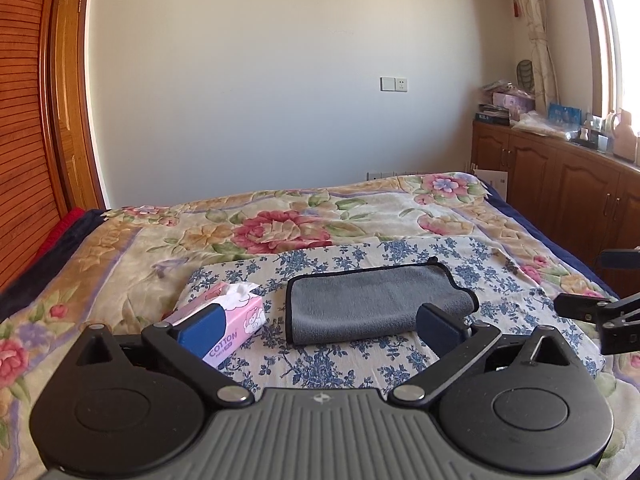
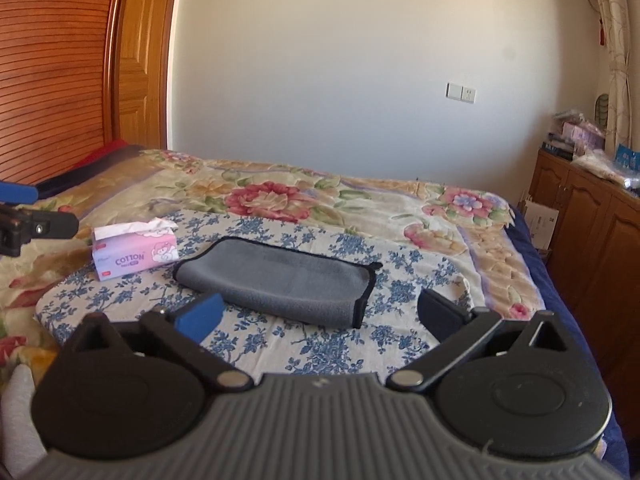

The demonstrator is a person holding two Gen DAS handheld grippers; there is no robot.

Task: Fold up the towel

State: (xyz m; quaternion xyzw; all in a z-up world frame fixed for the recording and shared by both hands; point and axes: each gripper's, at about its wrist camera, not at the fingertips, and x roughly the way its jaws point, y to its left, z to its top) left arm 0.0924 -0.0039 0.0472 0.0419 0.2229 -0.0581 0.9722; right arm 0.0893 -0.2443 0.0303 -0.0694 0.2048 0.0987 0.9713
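Because the grey towel (image 1: 380,304) already lies doubled into a flat rectangle, black-trimmed edges together, on the blue-flowered cloth (image 1: 340,364) spread over the floral blanket (image 1: 280,216), the folding looks finished or nearly so. Just left of the towel stands a pink tissue box (image 1: 232,320), kept off the working patch. Short of the towel, the left gripper (image 1: 320,332) and right gripper (image 2: 320,312) both hover with fingers spread wide, holding and touching nothing.
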